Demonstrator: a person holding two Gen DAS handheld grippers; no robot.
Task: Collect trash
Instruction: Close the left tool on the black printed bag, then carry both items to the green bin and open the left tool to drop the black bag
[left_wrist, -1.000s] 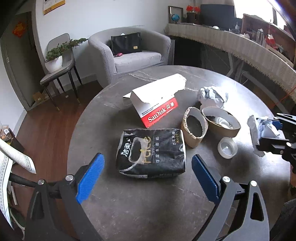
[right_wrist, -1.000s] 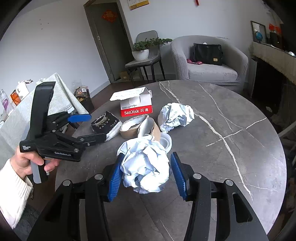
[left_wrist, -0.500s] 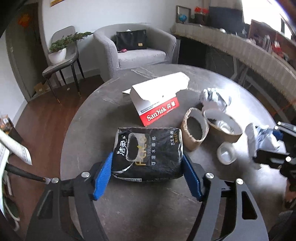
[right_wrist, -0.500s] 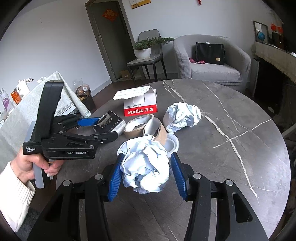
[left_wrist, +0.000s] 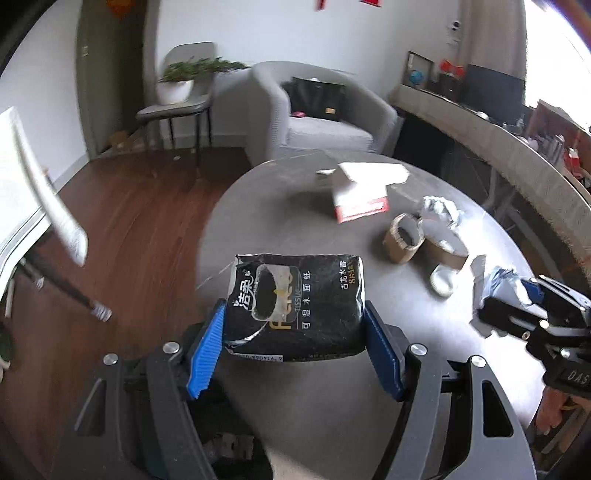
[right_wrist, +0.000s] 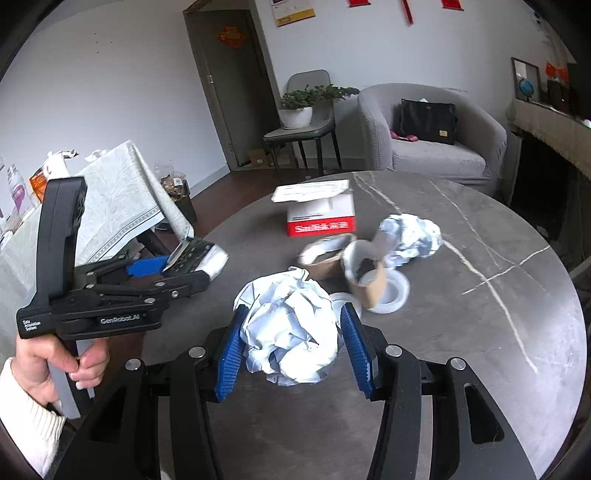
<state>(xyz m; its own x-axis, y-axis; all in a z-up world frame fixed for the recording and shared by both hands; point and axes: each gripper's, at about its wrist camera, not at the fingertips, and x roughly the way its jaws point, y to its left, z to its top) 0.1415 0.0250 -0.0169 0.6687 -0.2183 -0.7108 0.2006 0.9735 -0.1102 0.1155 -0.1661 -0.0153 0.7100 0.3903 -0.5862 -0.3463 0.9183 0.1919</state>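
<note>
In the right wrist view only, a hand (right_wrist: 55, 363) on the left tongs (right_wrist: 173, 266).

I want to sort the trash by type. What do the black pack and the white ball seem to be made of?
Black tissue pack: probably thin glossy plastic film; it shines and dents between the pads. White ball: crumpled paper, matte, with sharp creases.

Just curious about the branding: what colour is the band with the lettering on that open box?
Red, with white lettering, on the white open box; the right wrist view shows it best.
</note>
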